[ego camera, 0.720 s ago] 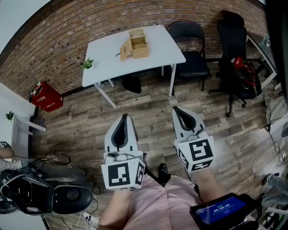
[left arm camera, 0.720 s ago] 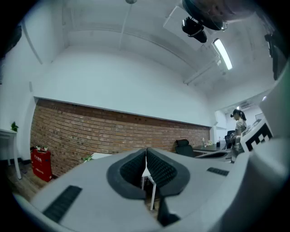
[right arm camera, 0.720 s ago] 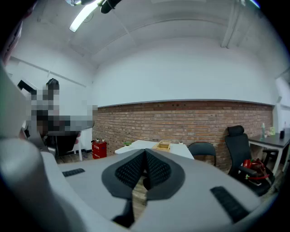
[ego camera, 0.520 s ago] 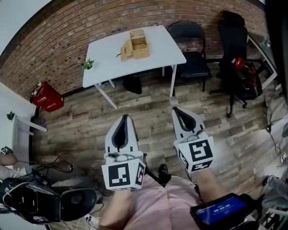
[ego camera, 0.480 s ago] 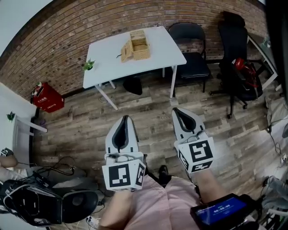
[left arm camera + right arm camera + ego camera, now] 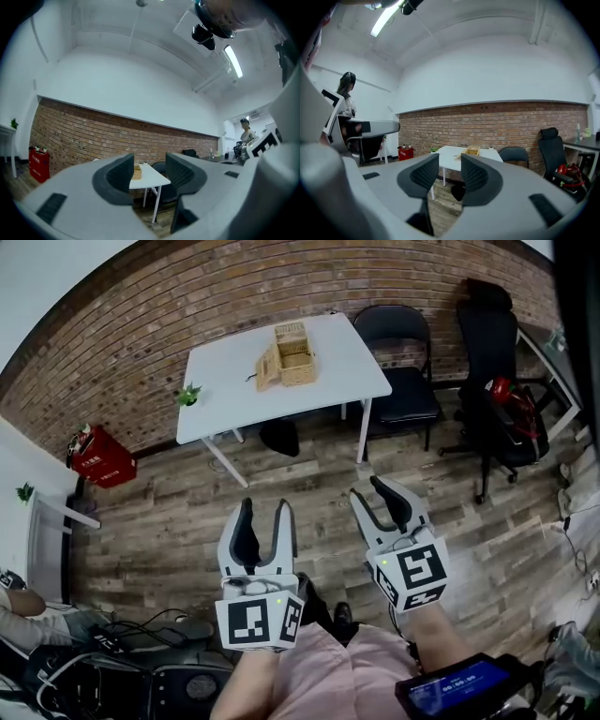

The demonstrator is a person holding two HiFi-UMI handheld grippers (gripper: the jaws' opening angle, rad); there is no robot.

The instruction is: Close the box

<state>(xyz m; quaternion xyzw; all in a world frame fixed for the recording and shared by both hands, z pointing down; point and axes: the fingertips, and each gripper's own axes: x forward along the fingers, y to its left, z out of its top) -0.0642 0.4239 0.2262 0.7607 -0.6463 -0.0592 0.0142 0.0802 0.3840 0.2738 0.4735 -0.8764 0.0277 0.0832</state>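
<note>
A wicker box stands on the far side of a white table, its lid swung open to the left. Both grippers hang over the wooden floor, well short of the table. My left gripper is open, its jaws having just spread with nothing between them. My right gripper is open too, also freshly spread and bare. The left gripper view frames the box far off between the left gripper fingers. The right gripper view shows the box beyond the right gripper.
A small potted plant sits at the table's left edge. A black folding chair and a black office chair stand right of the table. A red box lies on the floor at left. A person stands far right.
Both grippers' jaws were shut earlier and now stand open. The table and box sit slightly lower in the head view.
</note>
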